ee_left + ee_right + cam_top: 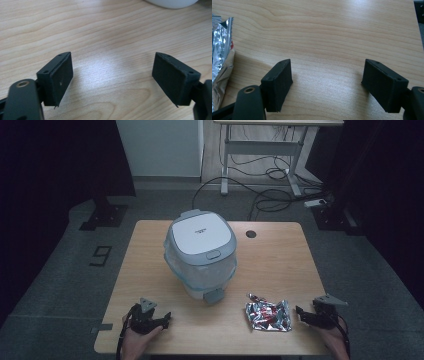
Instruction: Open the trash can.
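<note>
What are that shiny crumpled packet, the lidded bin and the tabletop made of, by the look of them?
The packet looks like metallised foil film: mirror-bright silver creases with red print. The bin seems to be smooth moulded plastic, matte white with a grey-blue rim, and a thin translucent liner, probably plastic film, bulges under its lid. The table shows pale wood grain with a soft sheen; it may be laminate rather than solid wood.

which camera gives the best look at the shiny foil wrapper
The high view: the whole foil wrapper lies flat on the table, near the right gripper. The right gripper view catches just its crinkled edge at left.
</note>
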### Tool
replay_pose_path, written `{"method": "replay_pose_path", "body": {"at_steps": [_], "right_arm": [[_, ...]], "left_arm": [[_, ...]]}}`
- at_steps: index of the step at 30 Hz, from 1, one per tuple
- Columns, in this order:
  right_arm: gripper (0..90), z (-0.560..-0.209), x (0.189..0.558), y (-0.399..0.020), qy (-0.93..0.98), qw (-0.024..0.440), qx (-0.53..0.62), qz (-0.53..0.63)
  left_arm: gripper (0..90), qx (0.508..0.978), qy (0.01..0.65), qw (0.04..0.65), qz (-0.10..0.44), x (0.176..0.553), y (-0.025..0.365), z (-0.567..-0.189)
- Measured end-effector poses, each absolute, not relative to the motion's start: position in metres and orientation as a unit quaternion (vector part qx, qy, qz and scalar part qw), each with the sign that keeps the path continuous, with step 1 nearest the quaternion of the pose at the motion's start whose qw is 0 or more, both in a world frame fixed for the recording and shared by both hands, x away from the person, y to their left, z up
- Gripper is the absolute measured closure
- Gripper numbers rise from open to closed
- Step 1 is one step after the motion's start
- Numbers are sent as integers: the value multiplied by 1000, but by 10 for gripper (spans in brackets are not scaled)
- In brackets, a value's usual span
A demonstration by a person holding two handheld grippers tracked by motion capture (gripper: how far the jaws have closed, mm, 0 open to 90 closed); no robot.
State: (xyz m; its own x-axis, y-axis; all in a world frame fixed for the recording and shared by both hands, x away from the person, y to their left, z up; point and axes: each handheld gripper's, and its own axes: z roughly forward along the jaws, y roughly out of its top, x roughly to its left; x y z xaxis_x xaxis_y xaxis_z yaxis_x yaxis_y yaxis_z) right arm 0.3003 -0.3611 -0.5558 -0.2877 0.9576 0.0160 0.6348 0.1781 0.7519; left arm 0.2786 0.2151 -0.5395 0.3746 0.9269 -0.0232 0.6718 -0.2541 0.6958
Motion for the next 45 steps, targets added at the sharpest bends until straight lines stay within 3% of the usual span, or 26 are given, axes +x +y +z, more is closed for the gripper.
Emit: {"method": "replay_pose_path", "body": {"at_steps": [6,14,29,45], "right_arm": [[229,-556,298,-362,729,240,545,338],[233,-556,299,-363,731,239,542,339],[238,-556,298,-363,731,238,542,340],[242,-556,298,-363,731,239,541,339]], "left_arm": [[170,765,519,318,211,279,215,-538],[244,760,525,315,220,276,216,-533],[594,757,491,374,212,268,210,-515],[805,768,437,432,181,261,203,-502]]}}
